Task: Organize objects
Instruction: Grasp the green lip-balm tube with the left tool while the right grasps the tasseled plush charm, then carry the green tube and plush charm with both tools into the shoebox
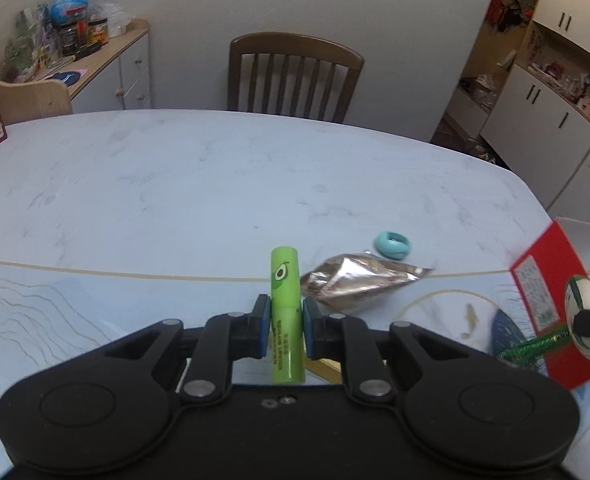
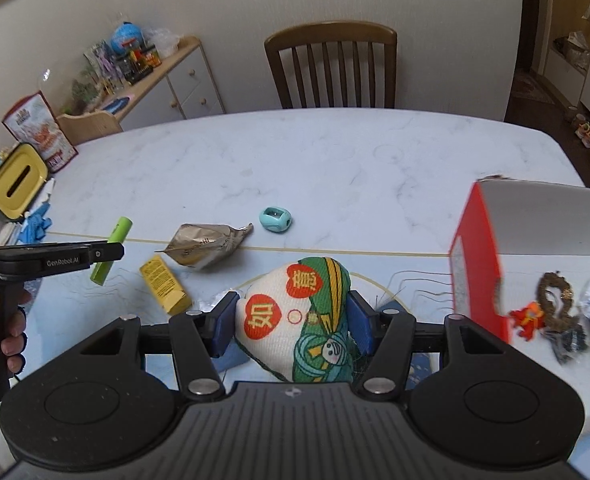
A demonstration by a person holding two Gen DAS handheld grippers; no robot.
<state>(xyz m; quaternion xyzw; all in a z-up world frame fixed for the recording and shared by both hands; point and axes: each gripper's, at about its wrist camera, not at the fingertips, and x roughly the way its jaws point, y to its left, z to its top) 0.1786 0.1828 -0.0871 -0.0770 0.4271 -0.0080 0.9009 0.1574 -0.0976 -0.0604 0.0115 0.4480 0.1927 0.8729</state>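
Surface [image 2: 315, 152] of pale marble pattern spreads far ahead of both grippers, with a wooden chair [image 2: 331, 66] at its far edge. Just to the right of the right gripper [image 2: 293, 320] stands a red box [image 2: 477, 256] with a white inside. This gripper is closed on a stuffed cloth pouch [image 2: 295, 320], white with red hearts and green print, which fills the gap between the fingers. Ahead and to the left of it a crumpled foil packet [image 2: 207, 244] lies on the surface, and a yellow box [image 2: 166, 284] lies nearer, further to the left. The left gripper [image 1: 286, 326] is closed narrowly on a green lip balm tube [image 1: 285, 304], held upright between the pads. Beyond the foil packet, well ahead of the right gripper, sits a small teal pencil sharpener [image 2: 275, 220].
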